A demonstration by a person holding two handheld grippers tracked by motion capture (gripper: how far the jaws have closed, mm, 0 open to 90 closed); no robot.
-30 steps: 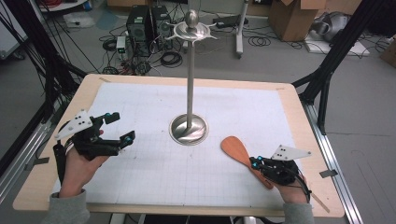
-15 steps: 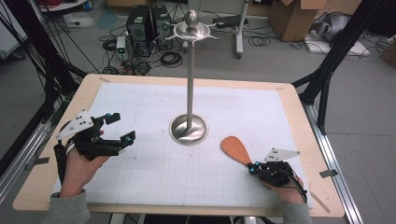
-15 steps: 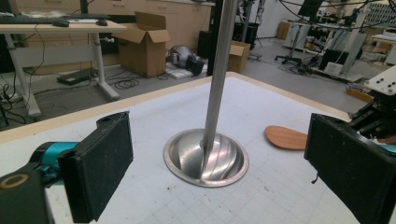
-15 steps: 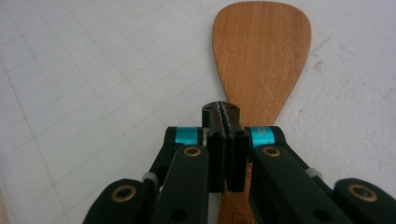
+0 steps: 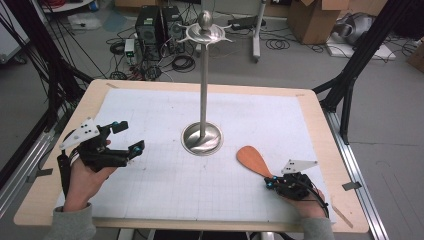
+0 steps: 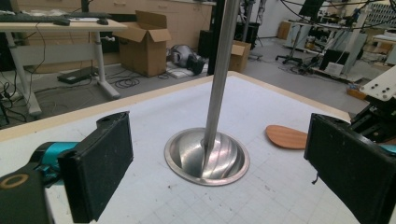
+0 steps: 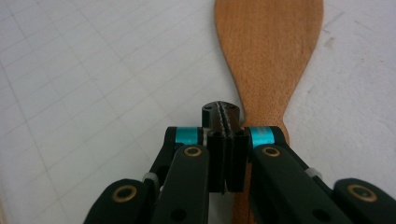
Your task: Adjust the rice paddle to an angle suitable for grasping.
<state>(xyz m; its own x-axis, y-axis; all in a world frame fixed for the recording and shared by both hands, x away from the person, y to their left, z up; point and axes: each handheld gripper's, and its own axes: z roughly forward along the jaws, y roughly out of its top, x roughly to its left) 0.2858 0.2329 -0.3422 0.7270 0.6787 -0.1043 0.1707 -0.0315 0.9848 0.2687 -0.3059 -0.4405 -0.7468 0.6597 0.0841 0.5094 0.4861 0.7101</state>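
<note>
White grid paper covers the wooden desk (image 5: 320,130), and boxes and cables lie on the floor behind it. Fingers (image 7: 212,140) of the right gripper (image 7: 225,116) are pressed tight together with nothing between them. They sit just to the left of the spoon's thin neck in the right gripper view, and I cannot tell if they touch it. The wooden spoon (image 5: 252,160) lies flat on the paper, near the desk's right side, with its wide end pointing toward the stand (image 5: 202,137). A hand holds this gripper low over the handle.

Fingers (image 6: 100,163) of the left gripper (image 5: 127,137) are spread wide apart and hold nothing. This gripper is held above the left side of the desk, well apart from the spoon, facing the stand. That shiny metal stand has a round base in the middle of the desk and a tall pole
</note>
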